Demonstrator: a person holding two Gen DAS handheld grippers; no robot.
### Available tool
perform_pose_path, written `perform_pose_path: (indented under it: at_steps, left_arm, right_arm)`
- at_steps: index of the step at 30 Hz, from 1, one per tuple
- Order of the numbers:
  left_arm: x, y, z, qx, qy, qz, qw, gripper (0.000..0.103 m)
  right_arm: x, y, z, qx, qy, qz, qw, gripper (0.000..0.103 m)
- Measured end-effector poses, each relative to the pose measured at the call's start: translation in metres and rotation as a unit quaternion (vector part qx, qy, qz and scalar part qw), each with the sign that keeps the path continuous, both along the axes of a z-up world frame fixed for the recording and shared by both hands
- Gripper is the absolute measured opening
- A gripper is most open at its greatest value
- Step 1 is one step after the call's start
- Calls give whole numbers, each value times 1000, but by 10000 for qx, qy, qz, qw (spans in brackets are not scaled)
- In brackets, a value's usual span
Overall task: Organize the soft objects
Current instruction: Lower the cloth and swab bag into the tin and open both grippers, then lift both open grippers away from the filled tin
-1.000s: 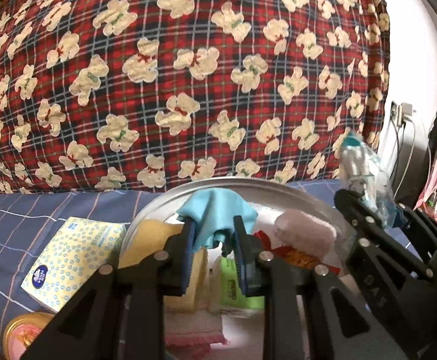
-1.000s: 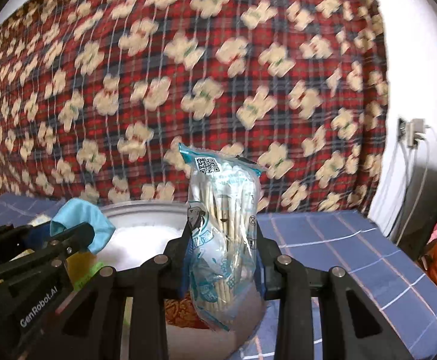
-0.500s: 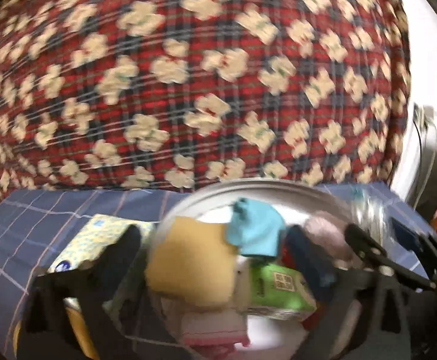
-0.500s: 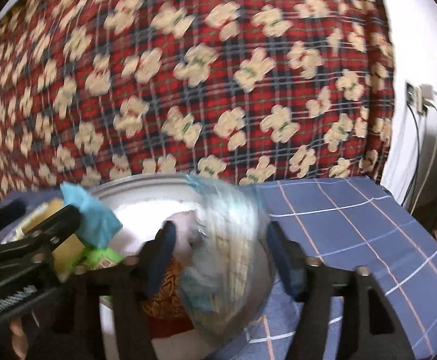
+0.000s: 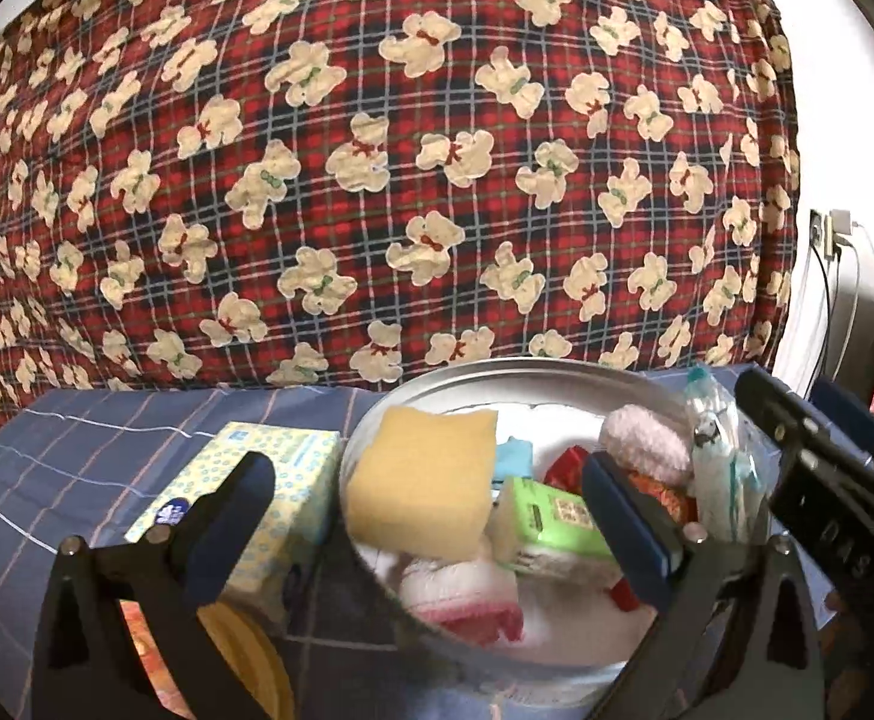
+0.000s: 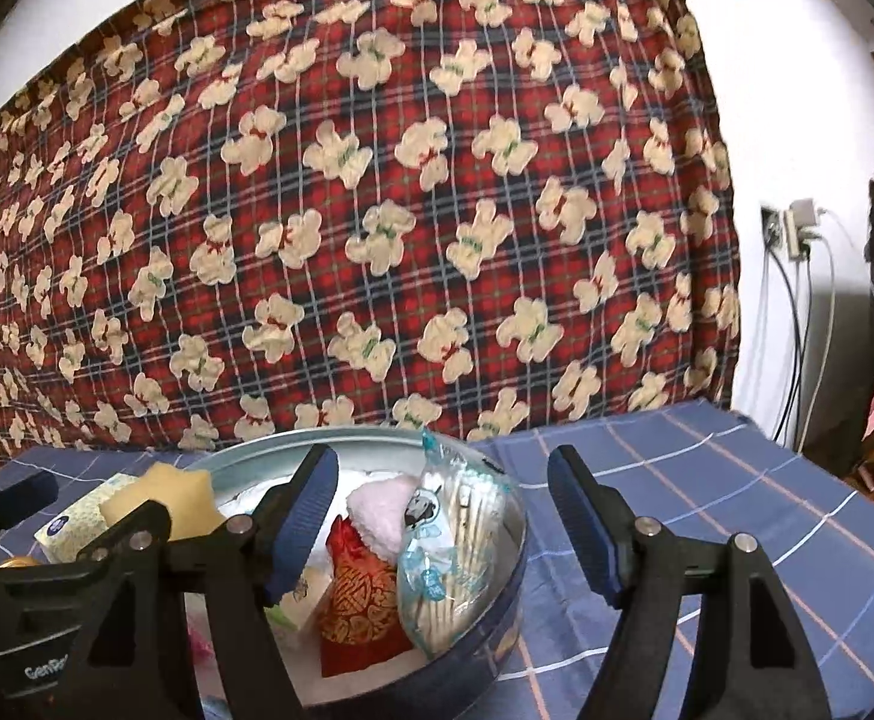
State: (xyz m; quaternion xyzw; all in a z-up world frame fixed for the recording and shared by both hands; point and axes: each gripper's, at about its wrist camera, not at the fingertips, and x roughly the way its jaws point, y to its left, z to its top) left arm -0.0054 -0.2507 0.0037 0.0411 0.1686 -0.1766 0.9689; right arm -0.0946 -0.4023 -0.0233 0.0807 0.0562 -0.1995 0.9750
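A round metal tin (image 5: 497,369) (image 6: 515,546) holds several soft items: a yellow sponge (image 5: 422,483) (image 6: 167,501), a light blue cloth (image 5: 512,459), a green tissue pack (image 5: 551,519), a pink fluffy towel (image 5: 647,441) (image 6: 380,510), a red patterned pouch (image 6: 362,600) and a clear bag of cotton swabs (image 6: 455,546) (image 5: 716,468). My left gripper (image 5: 431,516) is open and empty over the tin. My right gripper (image 6: 443,522) is open and empty, just above the swab bag.
A yellow-dotted tissue box (image 5: 257,480) (image 6: 74,525) lies left of the tin on the blue checked sheet (image 6: 707,480). A yellow-lidded jar (image 5: 245,654) sits at the lower left. A red plaid bear-print quilt (image 5: 377,150) rises behind. Wall socket and cables (image 6: 797,234) are at right.
My left gripper opened and let the blue cloth drop into the tin. My right gripper opened and let the cotton swab bag drop against the tin's right wall.
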Motion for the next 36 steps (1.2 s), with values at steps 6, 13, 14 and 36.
perform_pose_path:
  at_steps: [6,13,14,36]
  left_arm:
    - [-12,11,-2,6,-147,29,9999,103]
    - [-20,14,-6,97,-228,34,9997,103]
    - [-22,14,-7,110,-257,34,9996,103]
    - [-39,26,-6,18,-360,109,9993,103]
  right_arm:
    - [-12,11,3,-218,-158,-79,9996,75]
    - [-36,16,3,-119,-449,-127,9988,75]
    - [-40,16,3,-81,-497,-134,9986,75]
    - [-54,30,7,-398,-695,-335,9962,79]
